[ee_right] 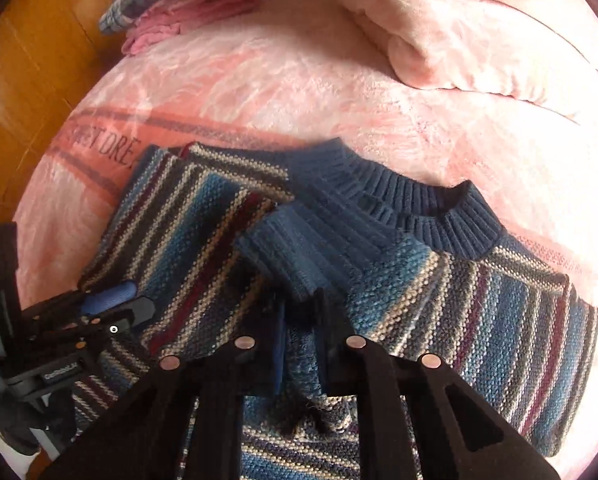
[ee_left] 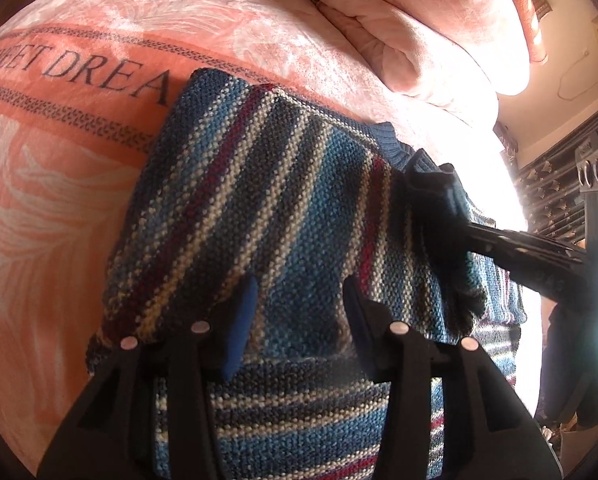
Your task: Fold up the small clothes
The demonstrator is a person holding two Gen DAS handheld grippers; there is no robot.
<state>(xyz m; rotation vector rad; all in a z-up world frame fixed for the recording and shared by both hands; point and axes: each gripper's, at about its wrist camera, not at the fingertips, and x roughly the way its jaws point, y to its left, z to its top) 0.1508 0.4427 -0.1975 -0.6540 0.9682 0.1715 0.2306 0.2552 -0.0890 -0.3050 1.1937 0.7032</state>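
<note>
A pink blanket point(ee_right: 339, 92) printed with lettering was spread over the bed, and a folded pink quilt point(ee_right: 479, 40) was seen at its far side. A heap of other clothes point(ee_right: 171, 12), plaid and pink, was left at the bed's far edge, seemingly not yet dealt with. The striped knitted sweater point(ee_right: 499, 312) was laid flat near the middle of the blanket, neckband point(ee_right: 419, 216) away from the person. One sleeve point(ee_right: 203, 232) had been brought across the chest, its ribbed cuff point(ee_right: 283, 248) resting just below the neckband; the other shoulder was left unfolded, so the fold was judged to be at an early stage, with the second side and the lengthwise fold outstanding. The left gripper point(ee_left: 299, 320) was held parted over the folded sleeve, nothing between its fingers. The right gripper point(ee_right: 299, 320) was likewise parted, its tips at the cuff, which was not clearly pinched
</note>
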